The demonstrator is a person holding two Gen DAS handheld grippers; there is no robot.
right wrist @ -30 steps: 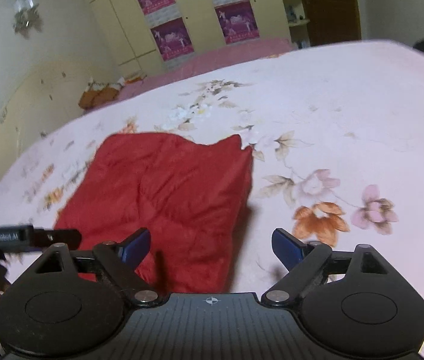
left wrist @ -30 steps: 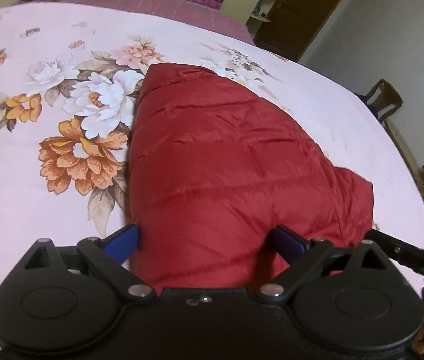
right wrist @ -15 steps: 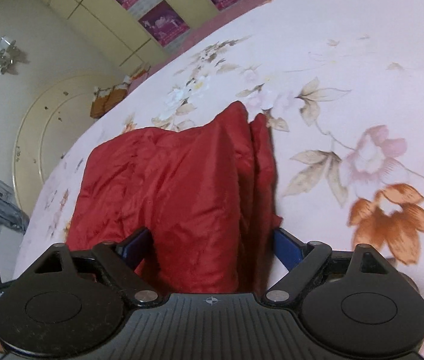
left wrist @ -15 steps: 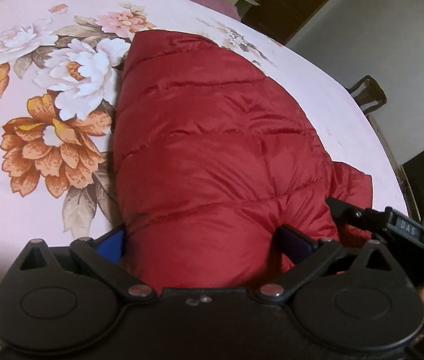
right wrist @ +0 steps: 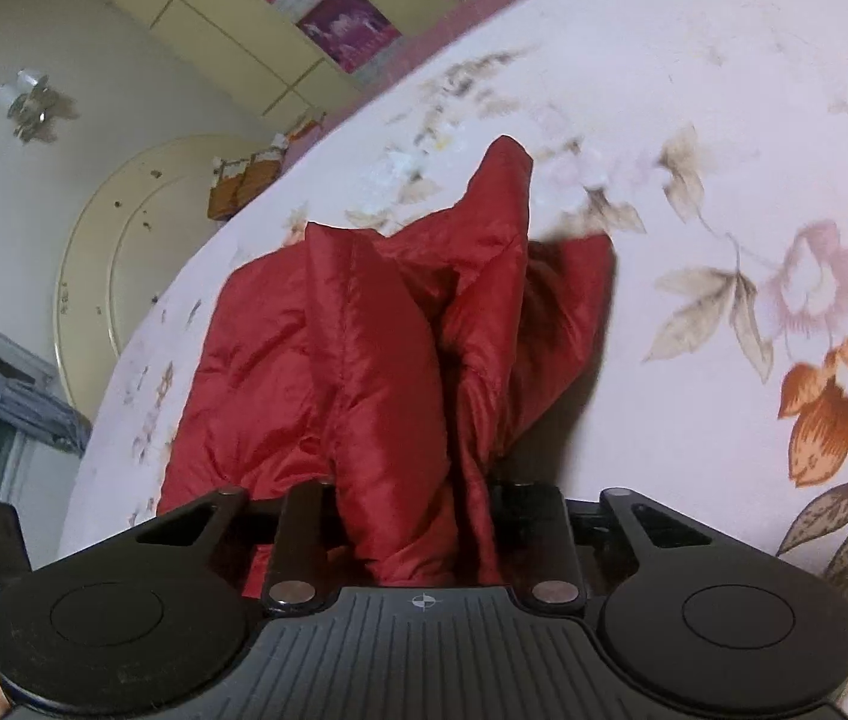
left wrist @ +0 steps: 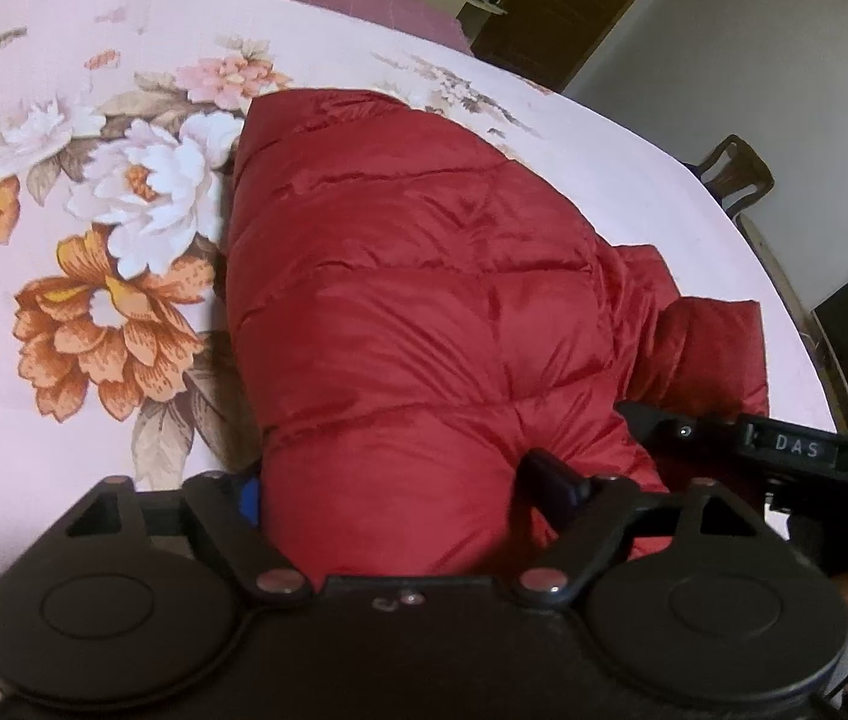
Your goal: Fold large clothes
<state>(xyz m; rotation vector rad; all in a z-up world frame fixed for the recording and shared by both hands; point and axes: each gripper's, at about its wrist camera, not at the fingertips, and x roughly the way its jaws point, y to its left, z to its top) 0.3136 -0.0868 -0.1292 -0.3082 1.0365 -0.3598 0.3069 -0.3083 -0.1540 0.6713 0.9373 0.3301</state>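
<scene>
Right wrist view: right gripper (right wrist: 412, 516) pinches a bunched jacket (right wrist: 364, 360) edge. Left gripper (left wrist: 388, 498) sits spread around the near hem. Likely mid-fold; next, lift together and carry across. Jacket lies on the bed (left wrist: 34, 390), long axis running away from both grippers.

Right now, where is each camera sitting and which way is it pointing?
Left wrist: sits on the left tool, facing along the red jacket on the floral bedsheet; the right tool shows at right.
Right wrist: sits on the right tool, shut on bunched jacket, facing the wardrobe.
Shared: jacket, bedsheet.
</scene>
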